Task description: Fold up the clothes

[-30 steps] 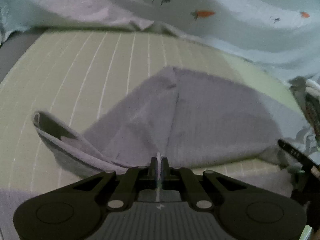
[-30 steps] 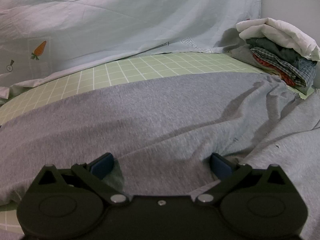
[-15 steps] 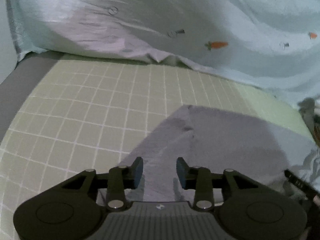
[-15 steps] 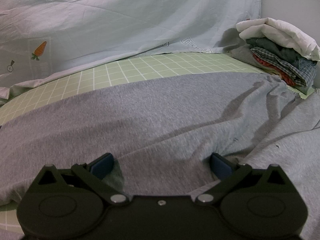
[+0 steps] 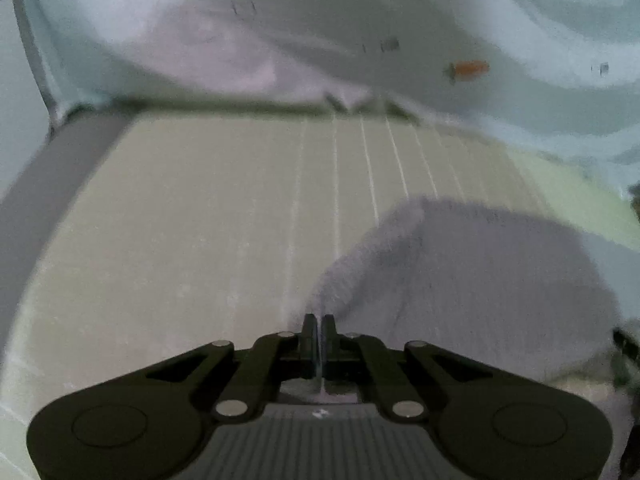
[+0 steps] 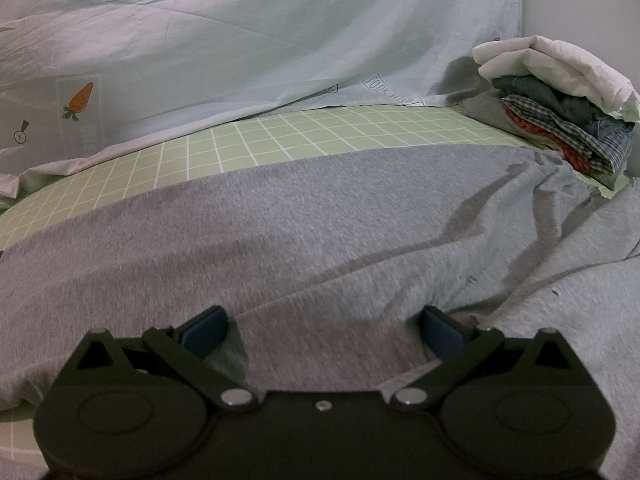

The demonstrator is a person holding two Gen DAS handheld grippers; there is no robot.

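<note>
A grey garment (image 6: 320, 220) lies spread over the green checked sheet (image 6: 300, 136); it also shows in the left wrist view (image 5: 472, 264), to the right, with a folded corner. My left gripper (image 5: 319, 326) has its jaws together at the garment's near left edge; the view is blurred and a thin pale strip seems to sit between the pads. My right gripper (image 6: 322, 330) is open, its blue pads (image 6: 202, 330) wide apart, resting on the grey cloth with a raised fold between them.
A pale blue quilt with carrot prints (image 6: 240, 40) is bunched along the back, also in the left wrist view (image 5: 440, 40). A stack of folded clothes (image 6: 560, 108) sits at the far right. The bed's grey left edge (image 5: 40, 208) drops off.
The left gripper held a cloth edge, opened half a second ago, and now has its jaws together again, shifted left of the garment. The right gripper has not moved.
</note>
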